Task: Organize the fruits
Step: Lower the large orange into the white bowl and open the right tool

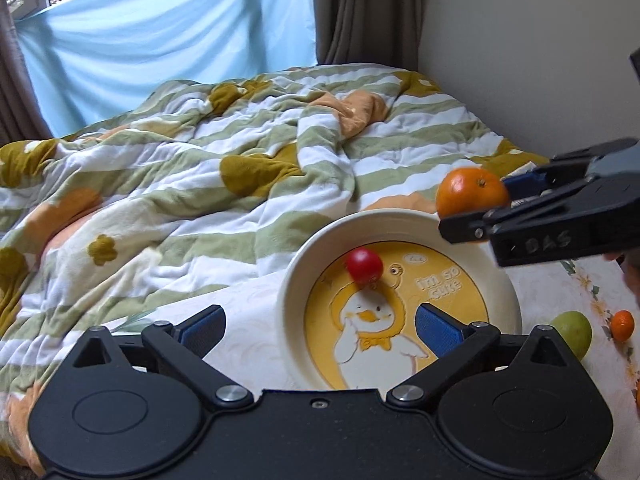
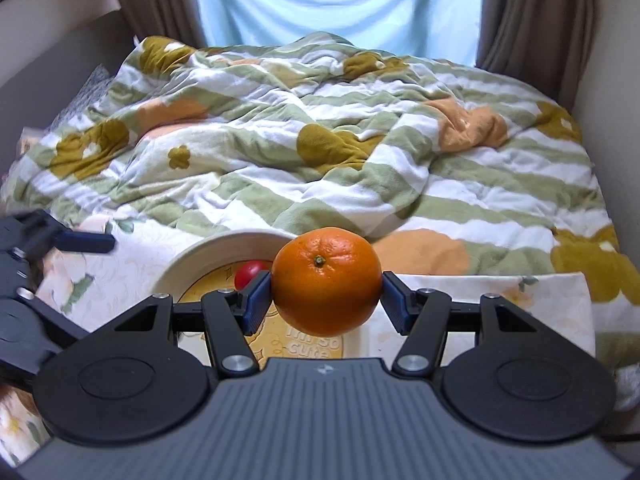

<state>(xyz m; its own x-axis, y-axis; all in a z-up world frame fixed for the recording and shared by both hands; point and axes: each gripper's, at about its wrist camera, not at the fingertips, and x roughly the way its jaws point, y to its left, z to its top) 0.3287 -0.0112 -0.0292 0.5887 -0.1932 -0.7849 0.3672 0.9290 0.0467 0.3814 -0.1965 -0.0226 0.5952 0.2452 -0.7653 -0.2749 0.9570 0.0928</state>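
A cream plate [image 1: 304, 256] with a yellow duck picture lies on the floral cloth; it also shows in the right wrist view [image 2: 208, 252]. A small red fruit [image 1: 364, 266] sits on it, also visible in the right wrist view [image 2: 249, 273]. My right gripper [image 2: 326, 300] is shut on a large orange [image 2: 326, 280] and holds it above the plate's far right rim; the orange [image 1: 470, 196] shows in the left wrist view too. My left gripper [image 1: 320, 330] is open and empty over the plate's near left side.
A green fruit [image 1: 572, 332] and a small orange [image 1: 622, 325] lie on the cloth right of the plate. A rumpled striped flower blanket [image 1: 180, 184] covers the bed behind. Curtains and a wall stand beyond.
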